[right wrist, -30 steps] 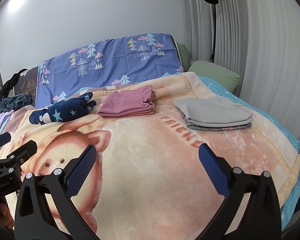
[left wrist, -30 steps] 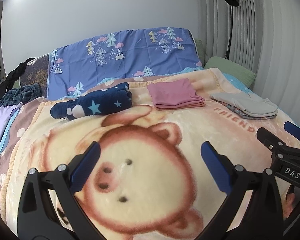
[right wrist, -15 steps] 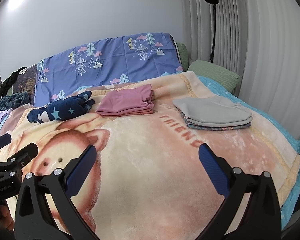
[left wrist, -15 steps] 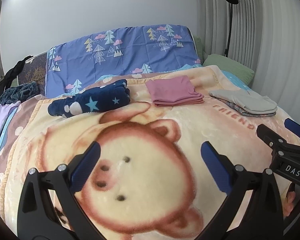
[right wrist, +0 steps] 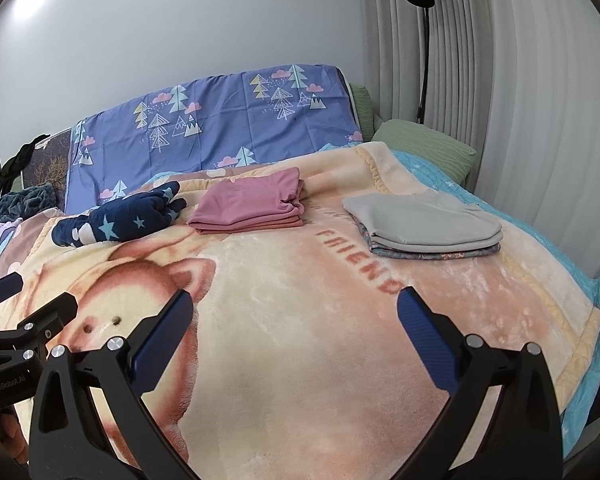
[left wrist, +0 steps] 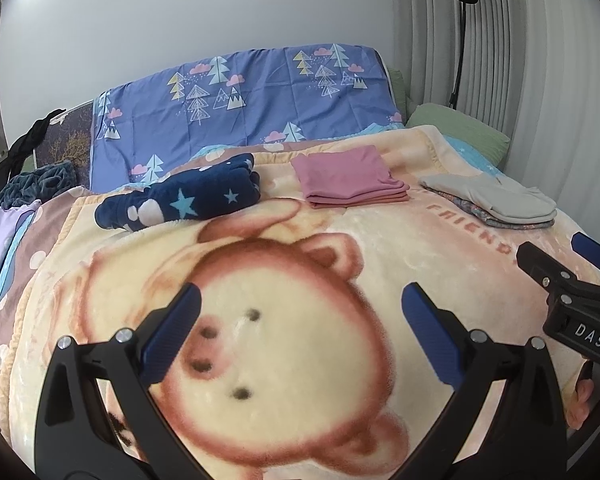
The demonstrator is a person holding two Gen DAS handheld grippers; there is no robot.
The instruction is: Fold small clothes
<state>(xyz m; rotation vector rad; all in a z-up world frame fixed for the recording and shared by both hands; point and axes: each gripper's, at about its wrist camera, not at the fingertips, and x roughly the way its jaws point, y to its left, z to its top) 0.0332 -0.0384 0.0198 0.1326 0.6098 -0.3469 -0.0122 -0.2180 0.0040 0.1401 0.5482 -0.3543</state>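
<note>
Three folded piles lie on the far half of a bear-print blanket [left wrist: 300,352]: a navy star-print garment [left wrist: 180,202] at left, a pink stack [left wrist: 350,180] in the middle, a grey piece on a patterned one [left wrist: 496,200] at right. They also show in the right wrist view: the navy garment [right wrist: 120,220], the pink stack [right wrist: 252,204] and the grey pile [right wrist: 424,224]. My left gripper [left wrist: 300,320] is open and empty above the bear's face. My right gripper [right wrist: 294,320] is open and empty over the blanket [right wrist: 300,360], well short of the piles.
A blue tree-print sheet [left wrist: 240,108] covers the headboard. A green pillow [left wrist: 460,132] and a black lamp [left wrist: 462,32] stand at the far right by the curtain. Dark and lilac clothes [left wrist: 16,200] lie at the left edge. The blanket's right edge drops off [right wrist: 588,320].
Both views have shifted slightly; the piles sit a little lower and nearer in the frames. Both grippers stay open and empty.
</note>
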